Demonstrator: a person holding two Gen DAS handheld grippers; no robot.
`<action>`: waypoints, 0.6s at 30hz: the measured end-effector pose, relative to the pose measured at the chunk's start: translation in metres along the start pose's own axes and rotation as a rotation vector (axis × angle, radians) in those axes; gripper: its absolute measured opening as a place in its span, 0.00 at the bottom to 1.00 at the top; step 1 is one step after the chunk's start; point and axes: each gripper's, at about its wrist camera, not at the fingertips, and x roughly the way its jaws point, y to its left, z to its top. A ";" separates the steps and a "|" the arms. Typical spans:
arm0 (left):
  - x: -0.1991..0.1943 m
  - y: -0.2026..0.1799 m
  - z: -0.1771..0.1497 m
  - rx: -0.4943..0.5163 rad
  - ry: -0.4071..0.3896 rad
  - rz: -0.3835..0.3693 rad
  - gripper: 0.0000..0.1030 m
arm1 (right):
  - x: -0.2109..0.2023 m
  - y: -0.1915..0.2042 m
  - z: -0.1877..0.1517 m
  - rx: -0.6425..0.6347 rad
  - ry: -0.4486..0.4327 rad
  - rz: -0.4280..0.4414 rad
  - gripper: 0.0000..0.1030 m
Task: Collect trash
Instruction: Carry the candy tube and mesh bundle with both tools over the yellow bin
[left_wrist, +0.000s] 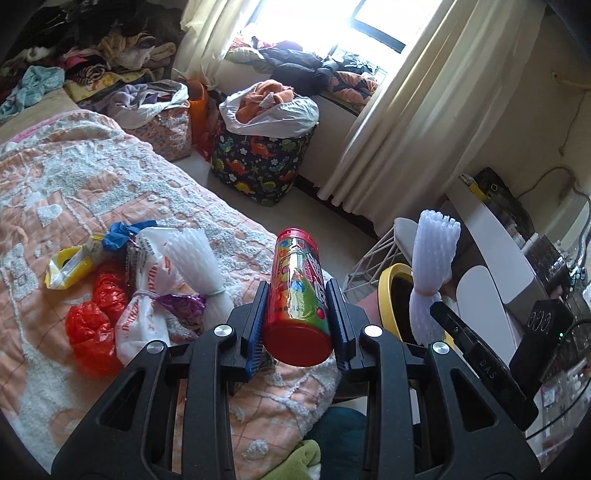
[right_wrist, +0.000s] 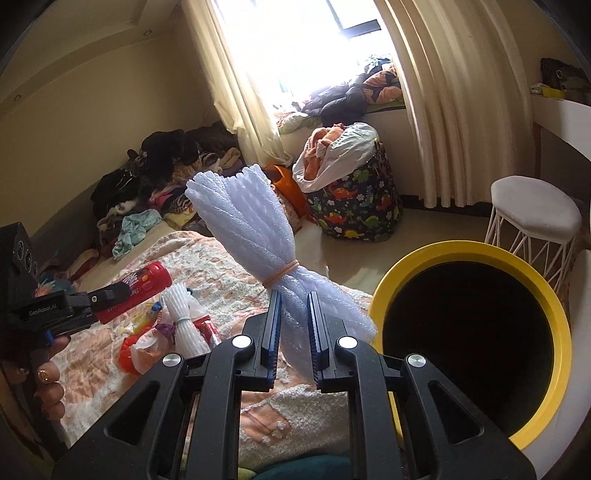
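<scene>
The left gripper pinches a red snack canister above the quilted bed; the right gripper squeezes a tied white foam net bundle just beside the yellow-rimmed bin, while 1 more foam bundle lies among wrappers

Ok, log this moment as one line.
left claw: shut on red can | right claw: shut on foam net | yellow bin: near

Two white foam-net bundles, one red can, one yellow-rimmed bin, one red plastic bag, one white stool.
</scene>
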 end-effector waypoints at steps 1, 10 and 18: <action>0.001 -0.003 0.000 0.006 0.002 -0.004 0.23 | -0.001 -0.004 0.000 0.007 -0.004 -0.005 0.13; 0.014 -0.037 -0.006 0.083 0.022 -0.039 0.23 | -0.010 -0.034 0.003 0.075 -0.028 -0.050 0.13; 0.036 -0.069 -0.015 0.144 0.055 -0.078 0.23 | -0.017 -0.058 0.003 0.147 -0.049 -0.095 0.13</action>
